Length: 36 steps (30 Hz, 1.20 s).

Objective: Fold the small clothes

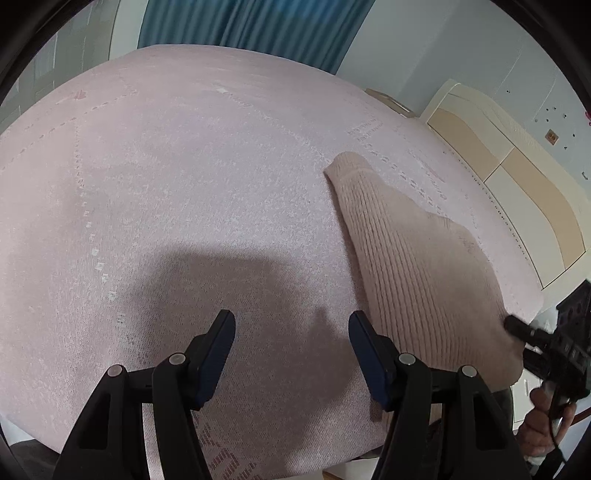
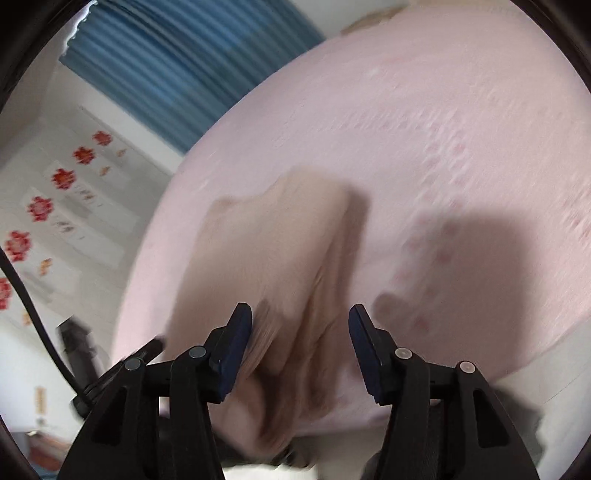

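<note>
Right wrist view shows the right gripper [image 2: 300, 321] apart, the knitted garment [image 2: 273, 258] lying loose just ahead on the bed [image 2: 443, 110]. Left gripper [image 1: 291, 328] apart, empty, garment to its right. Released folds may spring open.

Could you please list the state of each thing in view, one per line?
Left tool: open, nothing between its fingers, over bare bedspread.
Right tool: open, fingers either side of the garment, not pressing it.
Beige knit garment: folded over, lying flat on the bed.
Pink bedspread: spread smooth.
Blue curtain: drawn shut.
</note>
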Tool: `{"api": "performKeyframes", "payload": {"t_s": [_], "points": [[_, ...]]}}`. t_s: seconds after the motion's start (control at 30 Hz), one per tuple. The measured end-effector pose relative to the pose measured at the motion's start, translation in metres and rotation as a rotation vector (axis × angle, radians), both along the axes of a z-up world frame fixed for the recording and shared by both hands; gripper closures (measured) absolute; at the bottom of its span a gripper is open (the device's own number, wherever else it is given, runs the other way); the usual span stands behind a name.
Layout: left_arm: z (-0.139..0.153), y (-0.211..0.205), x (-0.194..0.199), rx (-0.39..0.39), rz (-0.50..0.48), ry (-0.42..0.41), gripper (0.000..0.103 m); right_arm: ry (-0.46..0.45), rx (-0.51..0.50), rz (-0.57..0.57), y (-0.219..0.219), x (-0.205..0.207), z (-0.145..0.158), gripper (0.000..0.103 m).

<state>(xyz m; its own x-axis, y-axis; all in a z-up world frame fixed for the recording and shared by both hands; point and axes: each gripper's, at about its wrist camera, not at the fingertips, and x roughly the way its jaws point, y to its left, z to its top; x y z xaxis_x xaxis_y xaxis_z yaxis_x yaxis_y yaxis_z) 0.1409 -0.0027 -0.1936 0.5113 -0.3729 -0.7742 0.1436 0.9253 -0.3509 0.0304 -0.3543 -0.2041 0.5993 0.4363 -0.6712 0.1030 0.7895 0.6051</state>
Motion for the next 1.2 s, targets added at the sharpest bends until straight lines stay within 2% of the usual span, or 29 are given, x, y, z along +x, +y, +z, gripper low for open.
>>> {"api": "performKeyframes", "payload": {"t_s": [0.1, 0.17, 0.43, 0.53, 0.57, 0.6, 0.67, 0.77, 0.83, 0.97, 1.2], "points": [[0.004, 0.002, -0.009, -0.014, -0.004, -0.004, 0.041, 0.041, -0.027, 0.009, 0.009, -0.002, -0.017, 0.043], [0.005, 0.003, -0.011, -0.018, -0.006, -0.006, 0.041, 0.064, 0.014, 0.018, 0.012, 0.005, -0.031, 0.037], [0.002, 0.008, -0.014, -0.04, 0.004, 0.002, 0.041, 0.082, -0.031, 0.029, 0.016, 0.036, -0.036, 0.034], [0.0, 0.01, -0.014, -0.048, 0.01, 0.009, 0.041, 0.087, 0.036, 0.045, 0.006, 0.041, -0.038, 0.038], [0.001, 0.01, -0.014, -0.053, 0.013, 0.009, 0.041, 0.096, 0.075, 0.058, 0.004, 0.042, -0.041, 0.045], [0.001, 0.011, -0.014, -0.06, 0.017, 0.01, 0.041, 0.105, 0.107, 0.066, 0.002, 0.045, -0.043, 0.048], [0.003, 0.012, -0.011, -0.057, 0.032, 0.009, 0.041, 0.116, 0.127, 0.077, -0.001, 0.046, -0.041, 0.057], [0.01, 0.016, -0.008, -0.023, 0.058, -0.008, 0.041, 0.103, 0.096, 0.081, 0.002, 0.043, -0.025, 0.067], [0.015, 0.02, -0.004, 0.007, 0.083, -0.021, 0.041, 0.088, 0.072, 0.075, 0.006, 0.041, -0.01, 0.069], [0.028, 0.035, 0.009, 0.045, 0.135, -0.044, 0.041, 0.034, 0.072, 0.035, 0.014, 0.042, 0.032, 0.071], [0.049, 0.061, 0.059, 0.138, 0.222, -0.12, 0.041, -0.018, -0.027, -0.024, 0.041, 0.067, 0.104, 0.073]]}}
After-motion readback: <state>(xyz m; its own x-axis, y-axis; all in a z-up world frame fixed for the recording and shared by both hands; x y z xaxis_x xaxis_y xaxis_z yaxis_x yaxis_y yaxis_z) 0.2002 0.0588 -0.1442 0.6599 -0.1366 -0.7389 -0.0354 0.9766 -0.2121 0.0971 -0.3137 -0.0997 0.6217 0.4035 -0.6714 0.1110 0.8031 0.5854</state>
